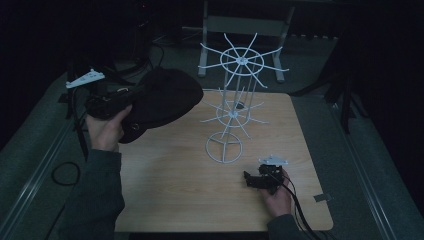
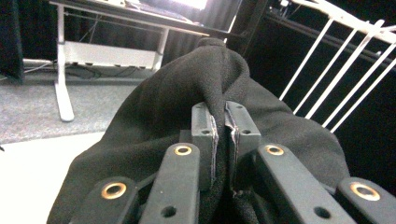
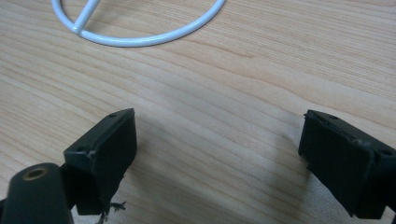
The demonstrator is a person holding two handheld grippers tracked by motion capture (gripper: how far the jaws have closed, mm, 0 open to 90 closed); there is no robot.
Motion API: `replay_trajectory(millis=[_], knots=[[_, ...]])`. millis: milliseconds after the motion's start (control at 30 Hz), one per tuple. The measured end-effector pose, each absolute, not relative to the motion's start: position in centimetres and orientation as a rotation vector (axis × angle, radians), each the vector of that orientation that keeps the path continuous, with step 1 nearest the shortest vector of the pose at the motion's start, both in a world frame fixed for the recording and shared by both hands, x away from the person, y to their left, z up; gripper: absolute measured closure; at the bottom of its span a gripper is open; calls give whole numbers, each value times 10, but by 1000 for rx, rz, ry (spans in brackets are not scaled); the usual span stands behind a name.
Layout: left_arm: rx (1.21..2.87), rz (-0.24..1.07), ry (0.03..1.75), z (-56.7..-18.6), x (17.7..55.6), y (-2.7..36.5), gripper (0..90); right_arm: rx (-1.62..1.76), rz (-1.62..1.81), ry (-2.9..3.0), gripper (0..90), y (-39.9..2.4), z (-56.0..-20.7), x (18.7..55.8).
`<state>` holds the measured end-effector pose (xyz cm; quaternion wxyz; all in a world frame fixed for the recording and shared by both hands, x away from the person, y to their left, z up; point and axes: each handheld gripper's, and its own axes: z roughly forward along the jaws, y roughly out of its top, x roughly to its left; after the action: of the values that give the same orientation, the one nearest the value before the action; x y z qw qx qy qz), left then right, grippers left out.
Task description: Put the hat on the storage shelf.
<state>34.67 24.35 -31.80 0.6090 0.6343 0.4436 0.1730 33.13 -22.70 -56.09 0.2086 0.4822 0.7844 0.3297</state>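
High view: nearest the person, the right tool [image 1: 254, 180] rests low over the wooden desk [image 1: 175, 190], its jaws spread wide with nothing between them; in the right tool's view the bare desk grain lies between the pads, with the ring base [image 3: 140, 28] of the stand just beyond. Farther off, at the left, the left tool [image 1: 131, 95] is lifted above the desk's edge, and its jaws are pinched nearly together on a fold of a black beanie hat [image 1: 162, 100], which hangs in the air beside the white wire display stand [image 1: 235, 107]. In the left tool's view the fabric [image 2: 163, 121] bulges around the closed pads, with the stand's prongs [image 2: 336, 79] at right. Judged step: carrying the hat to the stand. The next move calls for lowering the hat's opening over a prong before releasing.
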Motion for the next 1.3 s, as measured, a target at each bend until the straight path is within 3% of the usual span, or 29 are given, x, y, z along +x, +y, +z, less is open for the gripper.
replay_trajectory(millis=[567,1300], knots=[[1456,418,985,-305,343,239,863,1342,917,2183,112,-227,-561,331],[1299,375,973,-299,346,245,863,1341,917,2183,111,-227,-561,331]])
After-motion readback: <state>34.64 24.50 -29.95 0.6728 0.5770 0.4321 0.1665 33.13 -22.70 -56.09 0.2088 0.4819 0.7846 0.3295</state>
